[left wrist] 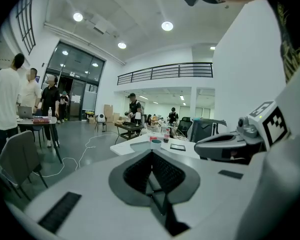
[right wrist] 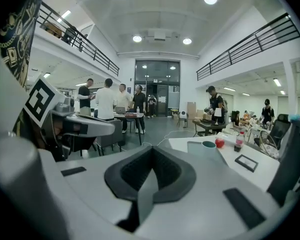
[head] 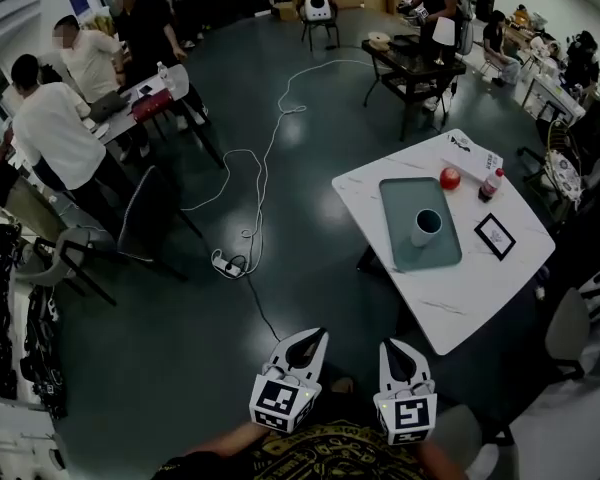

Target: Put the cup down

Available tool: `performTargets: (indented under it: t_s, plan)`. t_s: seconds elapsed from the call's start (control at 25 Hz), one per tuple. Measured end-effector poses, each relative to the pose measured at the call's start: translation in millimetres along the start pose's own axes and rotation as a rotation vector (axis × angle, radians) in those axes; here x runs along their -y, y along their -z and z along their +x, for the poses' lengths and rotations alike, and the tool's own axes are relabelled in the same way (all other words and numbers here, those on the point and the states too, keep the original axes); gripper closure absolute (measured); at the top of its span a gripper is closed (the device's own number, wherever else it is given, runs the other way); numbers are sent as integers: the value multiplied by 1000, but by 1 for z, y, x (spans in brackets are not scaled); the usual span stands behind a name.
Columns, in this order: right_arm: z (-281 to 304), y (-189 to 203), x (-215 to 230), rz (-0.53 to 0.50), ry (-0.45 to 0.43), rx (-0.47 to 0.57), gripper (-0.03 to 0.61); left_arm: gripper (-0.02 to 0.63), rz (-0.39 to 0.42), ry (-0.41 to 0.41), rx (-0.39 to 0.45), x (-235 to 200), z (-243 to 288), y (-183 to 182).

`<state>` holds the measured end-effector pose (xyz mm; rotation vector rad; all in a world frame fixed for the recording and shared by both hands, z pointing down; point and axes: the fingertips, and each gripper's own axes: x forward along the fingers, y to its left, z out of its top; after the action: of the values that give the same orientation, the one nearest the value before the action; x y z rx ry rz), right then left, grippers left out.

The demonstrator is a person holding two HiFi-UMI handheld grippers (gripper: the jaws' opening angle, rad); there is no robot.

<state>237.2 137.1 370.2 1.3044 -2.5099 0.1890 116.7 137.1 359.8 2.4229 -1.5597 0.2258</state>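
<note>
A white cup (head: 426, 226) with a dark inside stands upright on a grey-green tray (head: 399, 201) on the white table (head: 477, 290). No gripper touches it. My left gripper (head: 314, 337) and right gripper (head: 396, 349) are side by side low in the head view, over the dark floor and well short of the table. Both are shut with nothing in them. In the left gripper view the closed jaws (left wrist: 151, 153) point toward the far-off cup (left wrist: 156, 141). From the right gripper (right wrist: 152, 149) the cup (right wrist: 208, 144) lies ahead to the right.
On the table are also a red ball-like thing (head: 450, 178), a small bottle (head: 491, 185) and a black framed card (head: 494, 236). A white cable and power strip (head: 230, 264) lie on the floor. Chairs (head: 145, 218) and people stand at left; a black table (head: 410, 63) stands behind.
</note>
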Motion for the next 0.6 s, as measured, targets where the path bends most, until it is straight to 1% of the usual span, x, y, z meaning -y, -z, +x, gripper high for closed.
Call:
performTargets:
  t_s: [0.16, 0.32, 0.6]
  plan:
    - [-7, 9, -6, 4, -2, -14, 574, 604, -8, -10, -14, 5, -12, 9]
    - [-10, 15, -10, 6, -5, -10, 574, 604, -10, -26, -10, 5, -17, 17]
    - [-13, 17, -11, 4, -2, -4, 574, 604, -11, -32, -2, 6, -22, 17]
